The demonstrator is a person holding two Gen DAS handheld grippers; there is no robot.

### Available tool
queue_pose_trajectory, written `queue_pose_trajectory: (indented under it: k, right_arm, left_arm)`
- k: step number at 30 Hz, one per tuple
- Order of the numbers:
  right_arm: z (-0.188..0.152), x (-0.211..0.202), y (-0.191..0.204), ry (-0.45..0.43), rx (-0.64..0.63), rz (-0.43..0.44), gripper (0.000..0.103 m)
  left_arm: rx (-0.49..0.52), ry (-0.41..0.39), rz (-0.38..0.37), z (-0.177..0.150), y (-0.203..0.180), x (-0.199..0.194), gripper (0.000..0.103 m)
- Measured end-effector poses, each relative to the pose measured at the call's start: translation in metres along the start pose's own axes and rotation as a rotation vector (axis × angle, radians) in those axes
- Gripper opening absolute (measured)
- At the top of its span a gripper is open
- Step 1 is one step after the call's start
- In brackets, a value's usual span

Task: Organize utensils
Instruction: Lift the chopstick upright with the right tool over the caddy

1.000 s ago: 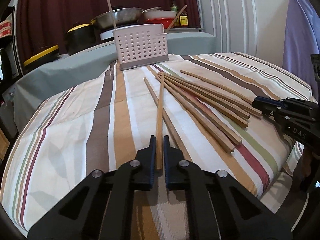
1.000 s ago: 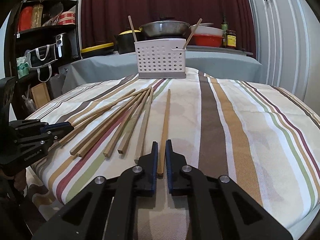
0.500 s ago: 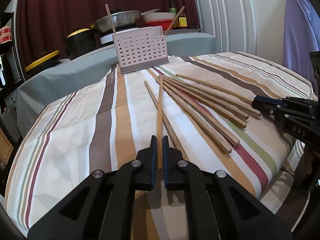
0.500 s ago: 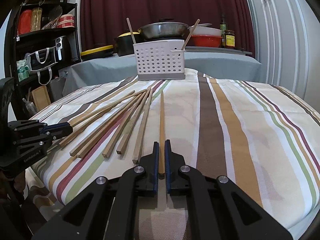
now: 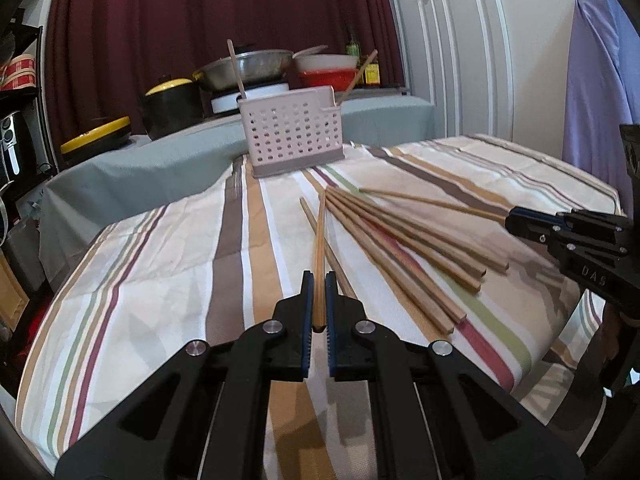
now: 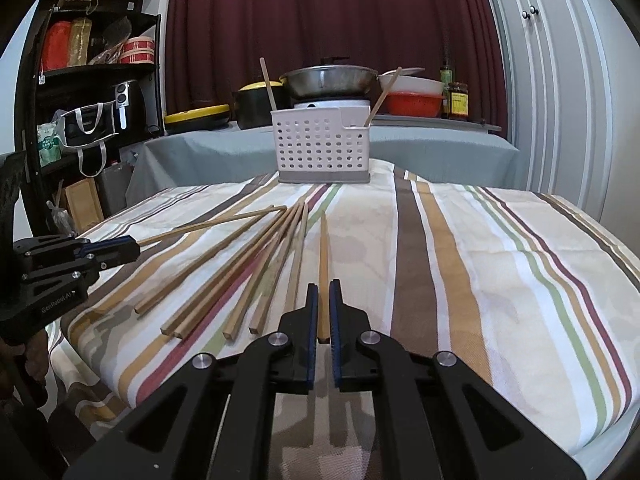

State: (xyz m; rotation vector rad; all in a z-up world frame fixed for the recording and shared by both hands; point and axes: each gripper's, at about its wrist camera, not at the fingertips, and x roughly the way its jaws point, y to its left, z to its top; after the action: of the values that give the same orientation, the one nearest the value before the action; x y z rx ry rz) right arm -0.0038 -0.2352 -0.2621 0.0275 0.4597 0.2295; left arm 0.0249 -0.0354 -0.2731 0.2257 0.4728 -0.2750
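Observation:
My left gripper [image 5: 318, 280] is shut on a wooden chopstick [image 5: 319, 248] that points forward above the striped cloth. My right gripper [image 6: 323, 292] is shut on another chopstick [image 6: 323, 264], also pointing forward. Several loose chopsticks [image 5: 404, 240] lie fanned on the cloth between the two grippers; they also show in the right wrist view [image 6: 248, 264]. A white perforated utensil basket [image 5: 294, 132] stands at the cloth's far end with two chopsticks upright in it; it also shows in the right wrist view [image 6: 322, 148]. Each gripper shows at the edge of the other's view: right [image 5: 520, 222], left [image 6: 124, 250].
The striped tablecloth [image 5: 160, 264] covers the table. Behind the basket, a grey-covered counter [image 6: 440, 148] holds pots, a wok and bowls. A black shelf [image 6: 80, 80] stands at the left. White cupboard doors [image 5: 448, 40] are at the right.
Both grippers have lifted and tilted their chopsticks up off the cloth and drawn back slightly. The loose chopsticks have not moved.

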Motion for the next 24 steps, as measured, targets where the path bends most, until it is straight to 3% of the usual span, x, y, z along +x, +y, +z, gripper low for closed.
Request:
queue_pose_trajectory:
  k: [13,24]
  right_arm:
    - [0.020,-0.018,0.005,-0.057,-0.021,-0.018,0.006]
    - [0.075,-0.058,0.003,-0.191,-0.040,-0.051,0.006]
  left_arm:
    - [-0.040,-0.086,0.002,0.016,0.010,-0.025,0.006]
    - [-0.078,-0.230,0.054,0.059,0.026,-0.076,0.006]
